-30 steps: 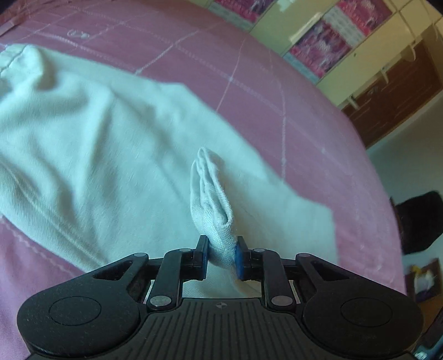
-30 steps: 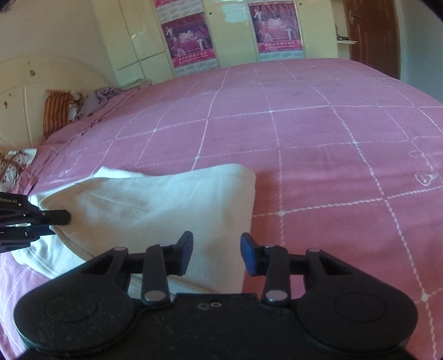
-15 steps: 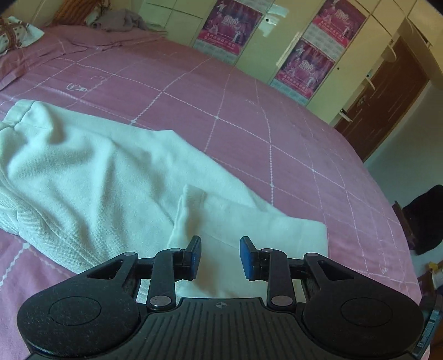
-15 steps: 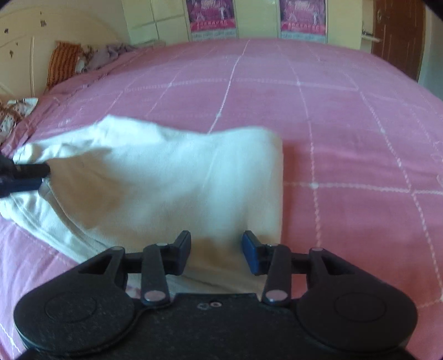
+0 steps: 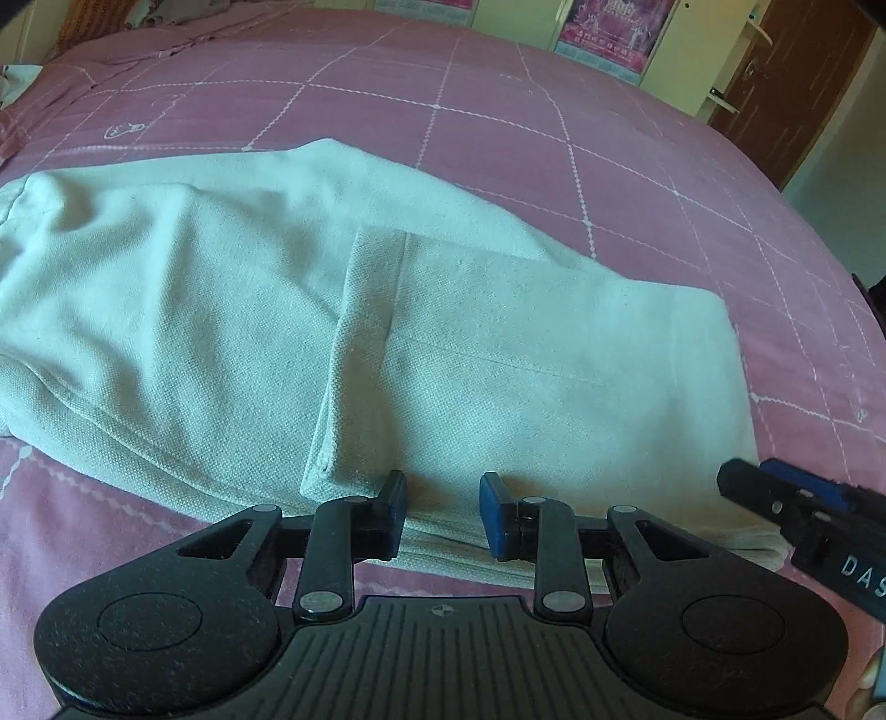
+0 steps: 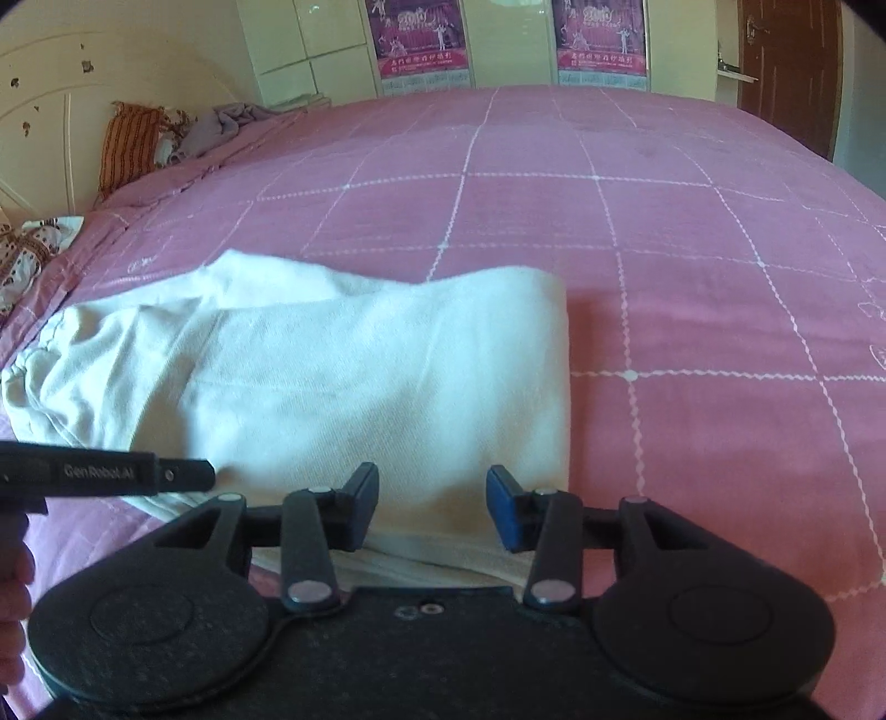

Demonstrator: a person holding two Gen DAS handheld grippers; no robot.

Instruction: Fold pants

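Note:
White pants (image 5: 498, 343) lie folded on the pink checked bedcover (image 5: 554, 138), the leg end (image 5: 360, 332) laid flat over the upper part and the waistband (image 5: 16, 199) at the far left. My left gripper (image 5: 443, 498) hovers open over the near edge, nothing between its pads. In the right wrist view the pants (image 6: 360, 376) fill the left centre. My right gripper (image 6: 432, 498) stands open above their near edge by the folded right side, holding nothing. The left gripper's fingers (image 6: 183, 476) reach in from the left; the right gripper's fingers (image 5: 797, 498) show at the left view's right edge.
Bare pink bedcover (image 6: 664, 249) stretches beyond and to the right of the pants. Pillows and crumpled cloth (image 6: 133, 138) lie by the headboard at the far left. A wardrobe with posters (image 6: 421, 39) and a brown door (image 6: 792, 72) stand behind. A hand (image 6: 11, 581) shows at the left edge.
The left gripper let go of the pinched bunch of white cloth, which now lies flat on the pants, and drew back to the near edge. The right gripper shifted slightly over the fold.

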